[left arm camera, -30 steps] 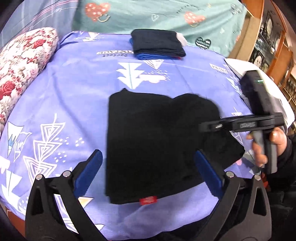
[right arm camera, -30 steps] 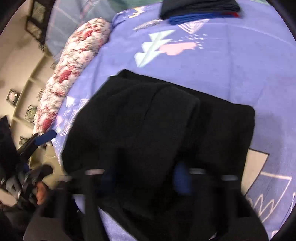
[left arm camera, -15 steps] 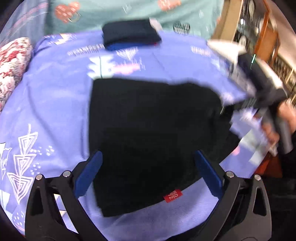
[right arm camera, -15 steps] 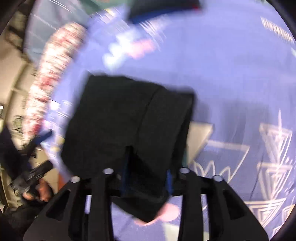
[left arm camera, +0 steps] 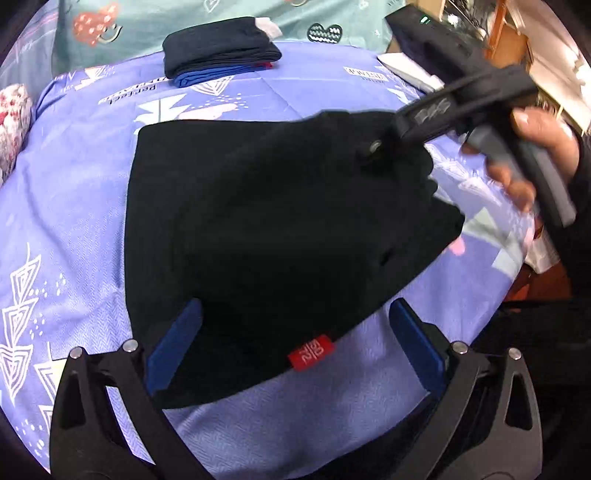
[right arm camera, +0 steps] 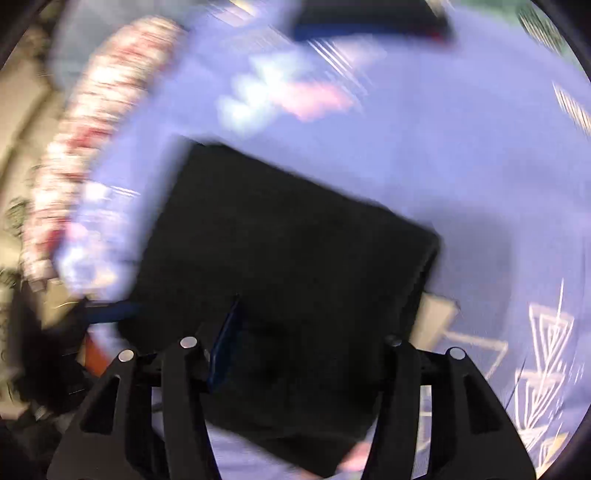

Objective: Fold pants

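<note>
Black pants [left arm camera: 266, 229], partly folded, lie on the purple patterned bedsheet [left arm camera: 92, 192]; a red label [left arm camera: 311, 351] shows at their near edge. My left gripper [left arm camera: 291, 343] is open and straddles that near edge, blue pads on either side. My right gripper [left arm camera: 391, 147] holds the pants' right end lifted over the rest. The right wrist view is blurred: the black pants [right arm camera: 288, 251] fill the space between the right gripper's [right arm camera: 295, 354] fingers, and one blue pad [right arm camera: 223, 343] shows.
A stack of folded dark and blue clothes [left arm camera: 219, 51] sits at the far end of the bed. A floral pillow [left arm camera: 13, 118] lies at the left. The bed's right edge [left arm camera: 517, 266] drops off near the person's hand. Teal heart-print fabric [left arm camera: 147, 22] is behind.
The right gripper has carried the pants' right end up and leftward over the rest. The left gripper moved closer to the near edge. The right wrist view has become blurred with motion.
</note>
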`<state>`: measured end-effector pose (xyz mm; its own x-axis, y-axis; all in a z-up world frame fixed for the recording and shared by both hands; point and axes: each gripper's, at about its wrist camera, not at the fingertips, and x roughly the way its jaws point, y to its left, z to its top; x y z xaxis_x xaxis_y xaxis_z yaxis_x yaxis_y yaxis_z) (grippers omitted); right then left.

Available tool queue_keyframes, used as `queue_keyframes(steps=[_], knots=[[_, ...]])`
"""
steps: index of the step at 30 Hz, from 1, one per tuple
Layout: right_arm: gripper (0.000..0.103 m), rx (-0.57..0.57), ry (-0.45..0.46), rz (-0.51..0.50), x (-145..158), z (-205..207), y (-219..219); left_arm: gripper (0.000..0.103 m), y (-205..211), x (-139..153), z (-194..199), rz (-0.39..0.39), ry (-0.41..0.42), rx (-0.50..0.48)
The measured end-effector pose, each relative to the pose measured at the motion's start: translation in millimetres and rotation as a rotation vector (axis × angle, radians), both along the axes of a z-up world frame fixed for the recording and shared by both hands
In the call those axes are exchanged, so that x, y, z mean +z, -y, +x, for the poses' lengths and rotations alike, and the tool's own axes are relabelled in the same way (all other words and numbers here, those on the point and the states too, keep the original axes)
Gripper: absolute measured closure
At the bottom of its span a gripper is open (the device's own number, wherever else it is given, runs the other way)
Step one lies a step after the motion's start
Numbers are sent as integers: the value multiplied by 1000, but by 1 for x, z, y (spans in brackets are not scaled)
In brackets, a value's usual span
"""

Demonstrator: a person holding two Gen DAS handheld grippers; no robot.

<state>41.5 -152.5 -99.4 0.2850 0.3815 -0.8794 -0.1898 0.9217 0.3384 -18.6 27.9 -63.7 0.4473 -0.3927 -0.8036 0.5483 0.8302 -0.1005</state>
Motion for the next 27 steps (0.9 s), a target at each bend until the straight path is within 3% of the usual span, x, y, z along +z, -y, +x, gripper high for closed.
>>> queue_keyframes(steps=[1,3,7,10,12,13,16,18,20,23,27], knots=[[56,9,14,33,0,-1,7,2,-1,1,0,-6,1,-5],[53,-35,4,-16,15,-14,28,2,-6,4,2,-40,-8,-12],[52,-100,101,-60,67,-43,61,2,-10,18,-3,-66,34,-38],[49,-40,195,34,102,-49,49,2,-2,29,-13,-88,93,-88],[47,42,225,112,115,-39,19,2,5,18,-10,-71,40,-113],[44,67,219,141,115,-32,6,2,9,9,-7,-62,8,-113],[35,157,115,277,93,14,-52,2,13,4,-8,-58,26,-106],[35,210,33,341,76,36,-86,2,11,5,-7,-75,14,-100],[35,218,-38,323,42,70,-122,2,9,4,-7,-85,8,-99],[39,150,-89,230,-5,100,-132,2,10,3,-9,-73,9,-108],[39,102,-67,345,8,96,-103,2,-1,20,-11,-88,34,-114]])
